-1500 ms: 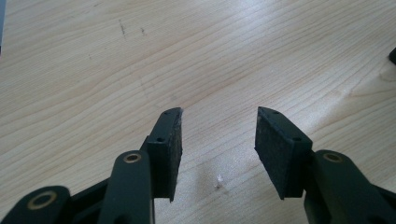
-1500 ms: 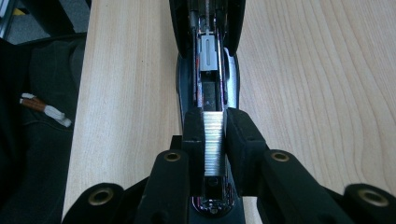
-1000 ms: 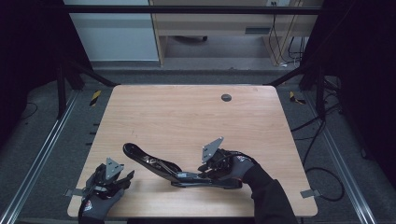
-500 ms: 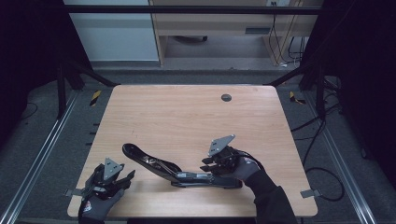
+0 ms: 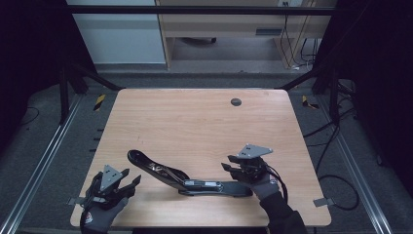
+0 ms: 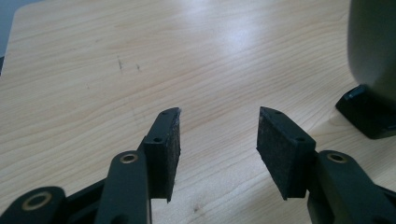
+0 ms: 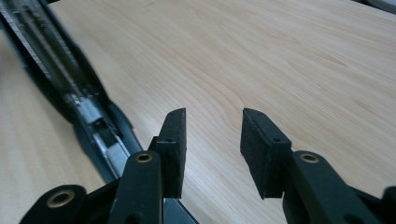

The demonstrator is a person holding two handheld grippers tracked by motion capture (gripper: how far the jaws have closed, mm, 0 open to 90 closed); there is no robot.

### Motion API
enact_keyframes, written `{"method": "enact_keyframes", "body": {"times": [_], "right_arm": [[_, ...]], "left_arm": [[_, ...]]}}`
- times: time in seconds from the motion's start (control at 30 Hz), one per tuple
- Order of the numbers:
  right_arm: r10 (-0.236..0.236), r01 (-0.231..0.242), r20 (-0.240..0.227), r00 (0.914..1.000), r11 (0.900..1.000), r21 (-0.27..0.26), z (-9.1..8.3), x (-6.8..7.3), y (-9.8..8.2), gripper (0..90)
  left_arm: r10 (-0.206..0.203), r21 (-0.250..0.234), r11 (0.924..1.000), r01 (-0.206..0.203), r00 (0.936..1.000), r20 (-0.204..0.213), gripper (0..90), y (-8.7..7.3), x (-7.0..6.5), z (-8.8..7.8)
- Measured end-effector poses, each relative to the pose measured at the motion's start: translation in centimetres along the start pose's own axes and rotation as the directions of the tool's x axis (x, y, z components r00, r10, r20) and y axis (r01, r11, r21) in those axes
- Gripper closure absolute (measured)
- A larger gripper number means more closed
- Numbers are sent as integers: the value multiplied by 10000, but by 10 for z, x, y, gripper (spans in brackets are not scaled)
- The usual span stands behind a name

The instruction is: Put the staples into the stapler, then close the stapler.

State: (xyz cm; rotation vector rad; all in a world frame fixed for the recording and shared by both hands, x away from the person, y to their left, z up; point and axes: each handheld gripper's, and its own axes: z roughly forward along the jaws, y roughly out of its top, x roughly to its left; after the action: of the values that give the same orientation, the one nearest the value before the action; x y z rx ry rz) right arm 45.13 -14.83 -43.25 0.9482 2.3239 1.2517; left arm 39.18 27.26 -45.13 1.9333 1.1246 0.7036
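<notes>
Ahead of the left gripper (image 5: 130, 179) bare table (image 5: 195, 122) lies free, with only the stapler (image 5: 185, 180) just off its right side. The right gripper (image 5: 233, 167) stands just above the stapler's near end; beyond it the wood runs open to a small dark grommet (image 5: 235, 102)

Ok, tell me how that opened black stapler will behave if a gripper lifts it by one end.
The stapler lies swung open flat, so it will probably hinge and flop rather than lift stiffly. Its exposed metal channel suggests some weight for its size. Long and flat-lying, it seems unlikely to roll.
</notes>
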Motion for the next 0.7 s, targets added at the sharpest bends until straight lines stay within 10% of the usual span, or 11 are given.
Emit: {"method": "enact_keyframes", "body": {"times": [0.7], "right_arm": [[1340, -1374, 1658, 9770, 9905, 93, -33, -5, -53, 700]], "left_arm": [[-514, -1216, 9908, 598, 9961, 712, 444, 10, -9, -23]]}}
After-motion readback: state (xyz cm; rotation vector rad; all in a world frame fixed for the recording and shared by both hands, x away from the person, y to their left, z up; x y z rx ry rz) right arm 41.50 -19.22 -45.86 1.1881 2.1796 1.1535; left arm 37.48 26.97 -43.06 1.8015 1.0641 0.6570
